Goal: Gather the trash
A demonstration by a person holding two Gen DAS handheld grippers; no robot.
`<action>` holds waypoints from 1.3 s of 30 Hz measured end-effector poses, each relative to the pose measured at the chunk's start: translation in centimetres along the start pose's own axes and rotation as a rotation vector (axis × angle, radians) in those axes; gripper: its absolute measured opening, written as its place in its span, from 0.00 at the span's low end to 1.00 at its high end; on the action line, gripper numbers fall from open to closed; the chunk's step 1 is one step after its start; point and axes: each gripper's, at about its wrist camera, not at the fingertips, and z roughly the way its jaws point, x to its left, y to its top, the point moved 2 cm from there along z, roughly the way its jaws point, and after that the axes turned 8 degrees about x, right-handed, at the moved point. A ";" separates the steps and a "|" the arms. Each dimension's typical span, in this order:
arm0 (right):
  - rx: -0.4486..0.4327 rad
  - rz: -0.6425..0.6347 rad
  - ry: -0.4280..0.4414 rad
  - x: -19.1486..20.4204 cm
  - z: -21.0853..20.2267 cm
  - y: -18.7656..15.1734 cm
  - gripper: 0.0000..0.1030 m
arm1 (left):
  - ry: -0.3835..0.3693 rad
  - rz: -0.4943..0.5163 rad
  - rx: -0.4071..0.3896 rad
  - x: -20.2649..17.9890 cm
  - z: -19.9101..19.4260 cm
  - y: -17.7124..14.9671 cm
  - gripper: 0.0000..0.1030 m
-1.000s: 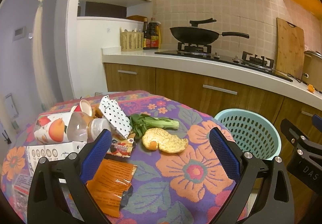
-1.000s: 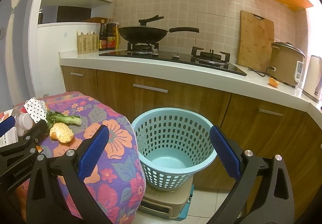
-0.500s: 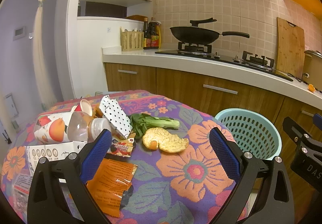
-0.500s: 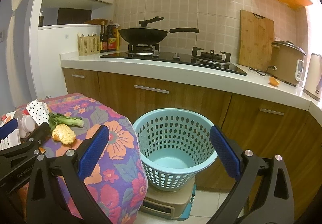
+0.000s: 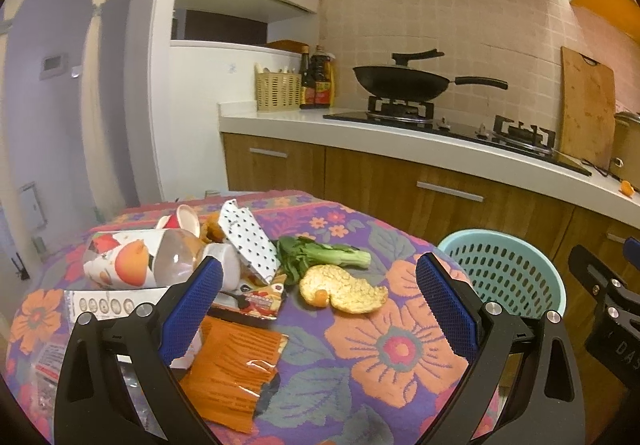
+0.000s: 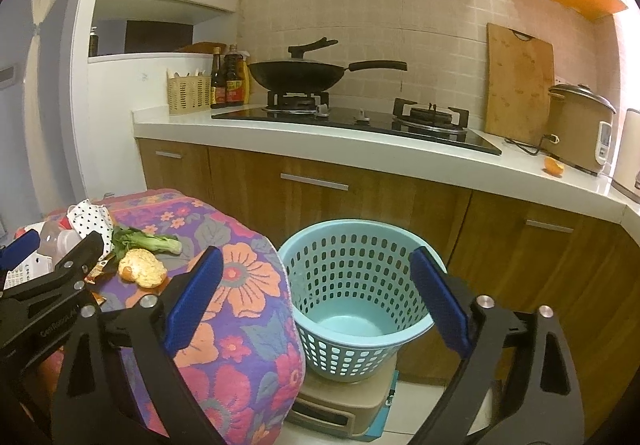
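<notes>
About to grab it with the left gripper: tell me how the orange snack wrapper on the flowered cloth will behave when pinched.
The orange wrapper lies flat, creased and torn open, so it is probably thin, floppy film that would crumple and droop when pinched. It looks empty, so likely very light. Its glossy patch suggests it may slip between the pads.

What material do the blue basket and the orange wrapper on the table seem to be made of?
Basket: probably moulded plastic, matte light blue; its wall has regular punched slots. Orange wrapper: likely thin plastic film, glossy; it is crinkled, torn and catches the light.
</notes>
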 end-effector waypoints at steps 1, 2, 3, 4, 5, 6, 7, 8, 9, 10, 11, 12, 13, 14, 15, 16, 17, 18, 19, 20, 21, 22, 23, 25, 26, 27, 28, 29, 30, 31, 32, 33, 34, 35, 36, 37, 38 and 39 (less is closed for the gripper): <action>-0.003 -0.001 0.000 0.0 -0.1 0.1 0.84 | 0.003 -0.004 -0.002 0.1 -0.1 0.1 0.92; -0.006 -0.001 0.003 0.0 -0.1 0.1 0.83 | 0.006 -0.007 -0.006 0.2 -0.4 0.1 0.91; -0.007 0.000 0.008 -0.1 -0.2 0.1 0.83 | 0.011 -0.008 -0.009 0.3 -0.7 0.2 0.92; -0.008 0.001 0.014 -0.1 -0.2 0.2 0.81 | 0.019 -0.007 -0.010 0.4 -1.0 0.2 0.92; -0.008 0.000 0.019 -0.1 -0.3 0.2 0.77 | 0.026 -0.006 -0.012 0.5 -1.3 0.2 0.92; -0.008 -0.003 0.024 0.0 -0.3 0.2 0.76 | 0.037 -0.005 -0.017 0.6 -1.8 0.3 0.92; -0.005 -0.009 0.030 0.1 -0.3 0.1 0.73 | 0.048 -0.007 -0.023 0.8 -2.3 0.4 0.91; -0.002 -0.014 0.035 0.3 -0.3 0.1 0.70 | 0.053 -0.011 -0.028 1.0 -2.8 0.4 0.92; 0.002 -0.018 0.044 0.4 -0.3 0.0 0.69 | 0.063 -0.017 -0.031 1.4 -3.3 0.5 0.92; 0.004 -0.022 0.050 0.6 -0.2 0.0 0.65 | 0.073 -0.023 -0.036 1.8 -3.8 0.5 0.92; 0.006 -0.024 0.056 0.7 -0.2 -0.1 0.62 | 0.081 -0.027 -0.040 2.1 -4.2 0.5 0.92; 0.007 -0.025 0.062 0.8 -0.2 -0.1 0.60 | 0.095 -0.028 -0.045 2.5 -4.7 0.5 0.92; 0.008 -0.023 0.074 0.8 -0.2 -0.2 0.59 | 0.109 -0.026 -0.045 2.8 -5.0 0.5 0.91; 0.008 -0.023 0.079 0.9 -0.3 -0.2 0.59 | 0.135 -0.025 -0.045 3.4 -5.6 0.4 0.92; 0.008 -0.022 0.084 0.8 -0.3 -0.2 0.59 | 0.155 -0.027 -0.044 3.9 -5.9 0.3 0.92; 0.009 -0.022 0.087 0.8 -0.3 -0.2 0.59 | 0.177 -0.031 -0.043 4.6 -6.4 0.2 0.92; 0.012 -0.020 0.091 0.8 -0.2 -0.2 0.59 | 0.199 -0.039 -0.037 5.3 -6.7 0.0 0.92; 0.019 -0.017 0.100 0.7 -0.1 -0.3 0.59 | 0.220 -0.048 -0.023 6.2 -7.0 -0.1 0.92; 0.028 -0.016 0.112 0.7 0.1 -0.3 0.59 | 0.233 -0.058 -0.011 7.1 -7.4 -0.4 0.92; 0.037 -0.016 0.125 0.8 0.3 -0.4 0.59 | 0.245 -0.066 -0.004 7.9 -7.7 -0.7 0.92; 0.042 -0.016 0.135 1.0 0.5 -0.4 0.59 | 0.264 -0.076 0.005 8.7 -7.9 -1.0 0.92; 0.046 -0.017 0.149 1.2 0.6 -0.4 0.59 | 0.284 -0.088 0.016 9.5 -8.2 -1.4 0.91; 0.048 -0.021 0.166 1.5 0.7 -0.5 0.59 | 0.302 -0.108 0.029 10.7 -8.5 -1.9 0.91; 0.051 -0.029 0.193 2.2 0.7 -0.6 0.59 | 0.331 -0.156 0.057 12.9 -9.1 -2.8 0.91; 0.055 -0.040 0.214 2.8 0.8 -0.8 0.59 | 0.346 -0.172 0.068 13.8 -9.2 -3.2 0.91; 0.058 -0.054 0.233 3.4 0.8 -1.0 0.57 | 0.360 -0.189 0.082 14.7 -9.4 -3.6 0.91; 0.059 -0.065 0.243 3.9 0.7 -1.1 0.57 | 0.367 -0.215 0.107 16.0 -9.4 -4.1 0.91; 0.061 -0.078 0.254 4.5 0.7 -1.3 0.56 | 0.365 -0.230 0.122 16.9 -9.4 -4.5 0.91; 0.063 -0.091 0.273 5.1 0.6 -1.4 0.56 | 0.361 -0.242 0.137 17.8 -9.4 -5.0 0.91; 0.062 -0.098 0.283 5.5 0.5 -1.5 0.56 | 0.352 -0.257 0.167 18.8 -9.1 -5.4 0.91; 0.059 -0.111 0.297 6.1 0.3 -1.5 0.56 | 0.343 -0.263 0.188 19.3 -8.9 -5.8 0.91; 0.058 -0.117 0.304 6.3 0.1 -1.5 0.56 | 0.326 -0.270 0.215 19.8 -8.4 -6.1 0.91; 0.057 -0.133 0.322 6.9 0.0 -1.6 0.56 | 0.305 -0.281 0.243 20.5 -7.9 -6.6 0.91; 0.059 -0.152 0.345 7.6 -0.2 -1.6 0.56 | 0.282 -0.293 0.264 20.9 -7.5 -6.8 0.91; 0.061 -0.165 0.362 8.0 -0.2 -1.7 0.56 | 0.265 -0.301 0.279 21.1 -7.0 -7.0 0.91; 0.063 -0.183 0.388 8.6 -0.4 -1.7 0.56 | 0.241 -0.316 0.301 21.5 -6.5 -7.2 0.90; 0.064 -0.199 0.416 9.2 -0.5 -1.7 0.56 | 0.228 -0.323 0.315 21.4 -5.9 -7.3 0.89; 0.068 -0.213 0.454 9.8 -0.7 -1.7 0.56 | 0.216 -0.327 0.329 21.4 -5.5 -7.4 0.88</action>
